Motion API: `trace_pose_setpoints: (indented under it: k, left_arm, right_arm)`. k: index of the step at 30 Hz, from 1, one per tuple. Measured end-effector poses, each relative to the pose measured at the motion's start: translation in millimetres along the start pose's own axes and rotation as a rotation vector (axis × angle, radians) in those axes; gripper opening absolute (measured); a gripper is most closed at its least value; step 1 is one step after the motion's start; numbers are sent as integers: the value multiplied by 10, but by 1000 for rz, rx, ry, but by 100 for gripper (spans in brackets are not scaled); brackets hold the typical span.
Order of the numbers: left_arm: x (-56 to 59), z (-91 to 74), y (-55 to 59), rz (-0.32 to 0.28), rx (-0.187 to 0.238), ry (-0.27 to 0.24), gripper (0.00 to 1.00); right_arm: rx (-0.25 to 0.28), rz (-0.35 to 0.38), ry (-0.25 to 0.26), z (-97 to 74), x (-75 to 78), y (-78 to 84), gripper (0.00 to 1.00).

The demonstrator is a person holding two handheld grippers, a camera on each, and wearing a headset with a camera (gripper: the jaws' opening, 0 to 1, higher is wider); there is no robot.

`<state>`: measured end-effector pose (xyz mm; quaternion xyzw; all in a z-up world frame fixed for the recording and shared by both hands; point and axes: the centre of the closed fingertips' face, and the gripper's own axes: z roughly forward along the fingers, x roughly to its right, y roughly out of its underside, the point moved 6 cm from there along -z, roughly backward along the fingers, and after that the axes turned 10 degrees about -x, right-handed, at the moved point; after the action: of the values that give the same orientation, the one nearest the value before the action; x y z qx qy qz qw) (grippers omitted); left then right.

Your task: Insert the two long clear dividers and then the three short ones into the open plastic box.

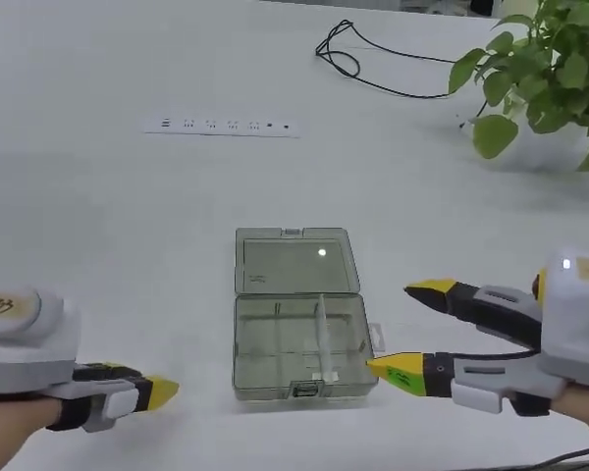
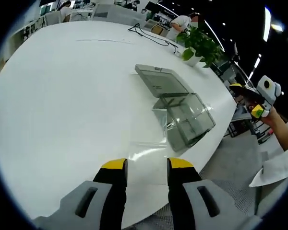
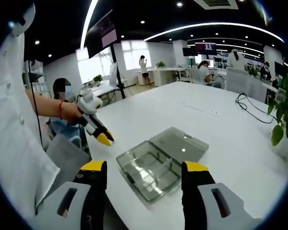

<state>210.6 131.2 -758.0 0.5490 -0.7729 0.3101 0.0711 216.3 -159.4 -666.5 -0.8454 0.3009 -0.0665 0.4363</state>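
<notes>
The open plastic box point(image 1: 296, 343) sits in the middle of the white table, its lid point(image 1: 296, 260) laid flat behind the tray. Clear dividers stand inside the tray, one running front to back point(image 1: 320, 329). My right gripper point(image 1: 409, 330) is open wide just right of the box, with nothing between its fingers; its own view looks down on the box point(image 3: 158, 163). My left gripper point(image 1: 162, 392) hovers low at the front left, well left of the box, open. A clear divider point(image 2: 148, 151) lies on the table just ahead of its fingertips point(image 2: 116, 166).
A white power strip point(image 1: 221, 126) lies far back, a black cable point(image 1: 373, 69) behind it, and a potted plant point(image 1: 550, 69) at the back right. A small clear piece point(image 1: 375, 339) rests against the box's right side. The table's front edge is close below the grippers.
</notes>
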Motion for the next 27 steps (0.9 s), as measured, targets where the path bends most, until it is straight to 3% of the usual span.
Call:
trace_pose_setpoints:
  k: [9,19,27]
  left_arm:
    - [247,-147,-271,27,134,66,30]
    - [532,-294,-585,70,234,131,30]
    - [741,-386,-783,127,298,174,31]
  right_arm:
    - [17,1,0,15,-34,-190,61]
    - [64,34,-5,42,-109,-458,56]
    - [121,154,1,32,-149,-660,48]
